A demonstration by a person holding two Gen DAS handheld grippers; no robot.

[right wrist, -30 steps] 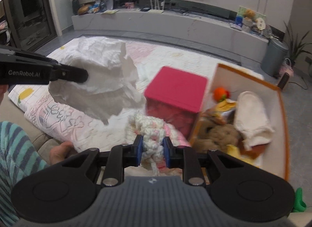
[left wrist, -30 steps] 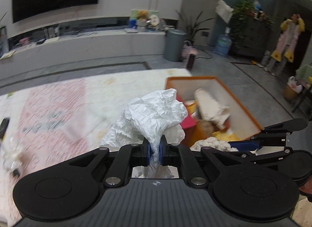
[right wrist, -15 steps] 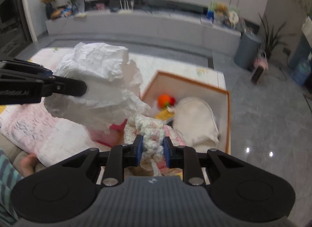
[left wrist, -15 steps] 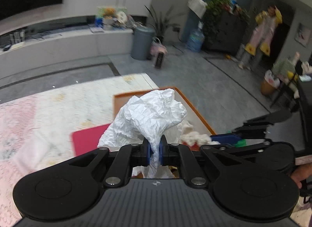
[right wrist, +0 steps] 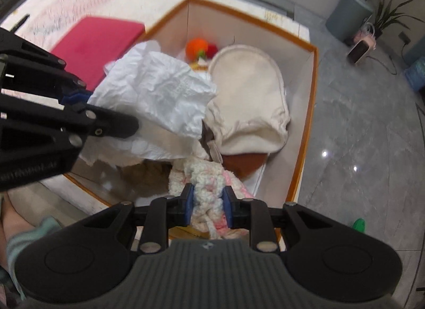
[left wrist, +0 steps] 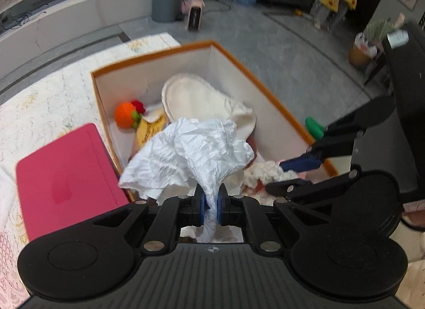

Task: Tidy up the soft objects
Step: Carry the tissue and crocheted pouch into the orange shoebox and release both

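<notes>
left wrist: both held cloths, earlier beside, now over box (left wrist: 268, 91), seemingly.

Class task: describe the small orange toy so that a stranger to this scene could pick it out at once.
Find the open box with the orange rim. In its far corner, beside the cream slipper, lies the toy: a round orange ball, the only bright orange thing inside.

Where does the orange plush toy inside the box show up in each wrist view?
Left wrist: orange plush toy sits left of centre, in the box's far left corner.
Right wrist: it sits near top centre, in the far corner.
Shared landmark: the cream pouch just right of it.
</notes>
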